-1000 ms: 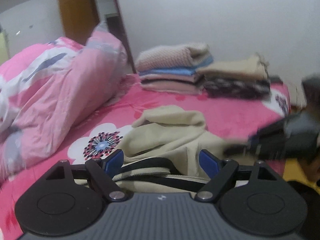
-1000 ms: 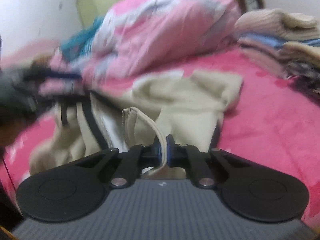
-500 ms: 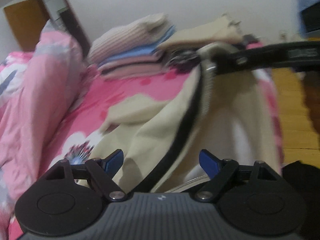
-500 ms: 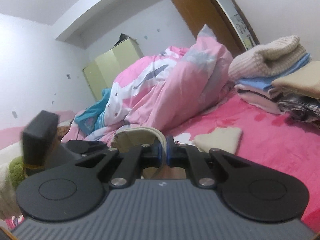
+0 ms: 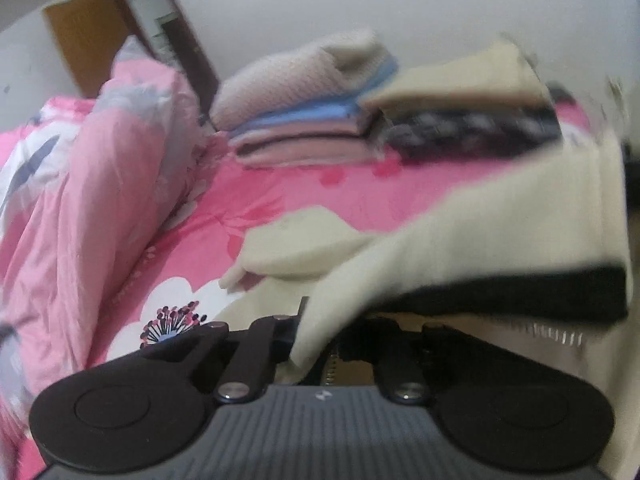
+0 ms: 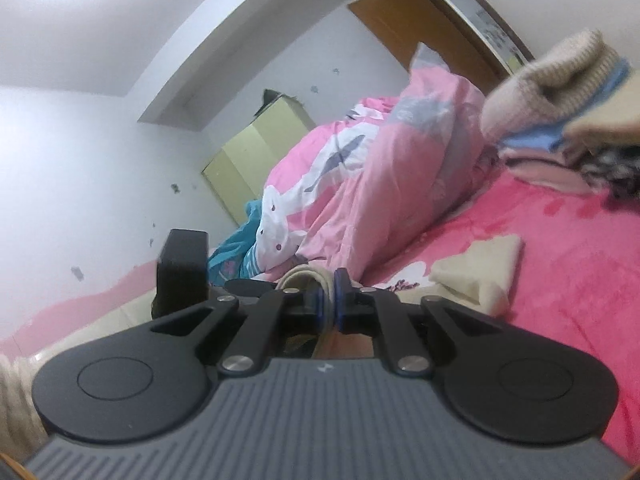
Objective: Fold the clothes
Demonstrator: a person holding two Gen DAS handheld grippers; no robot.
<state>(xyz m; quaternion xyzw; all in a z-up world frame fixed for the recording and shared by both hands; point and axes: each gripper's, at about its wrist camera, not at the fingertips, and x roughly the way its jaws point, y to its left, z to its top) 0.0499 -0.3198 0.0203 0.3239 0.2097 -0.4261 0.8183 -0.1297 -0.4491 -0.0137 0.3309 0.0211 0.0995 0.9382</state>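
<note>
A cream jacket (image 5: 500, 240) with black trim and a zip hangs lifted across the left wrist view, one sleeve (image 5: 296, 244) still lying on the pink bed sheet (image 5: 320, 192). My left gripper (image 5: 332, 332) is closing on the jacket's edge; cloth drapes over its fingers and hides the pads. In the right wrist view, my right gripper (image 6: 328, 304) pinches a cream ribbed edge (image 6: 304, 274) of the same jacket between its blue pads, and its jaws are easing open slightly. The sleeve (image 6: 480, 268) shows on the bed to its right.
Two stacks of folded clothes (image 5: 304, 112) (image 5: 472, 120) stand at the far side of the bed by the wall. A bunched pink duvet (image 5: 100, 200) fills the left. A yellow-green wardrobe (image 6: 256, 164) stands beyond. The left device's black block (image 6: 182, 268) sits just left of my right gripper.
My left gripper went from wide open to shut on the jacket's edge. Both grippers moved and the jacket rose off the bed. The right wrist view tipped up and rolled.
</note>
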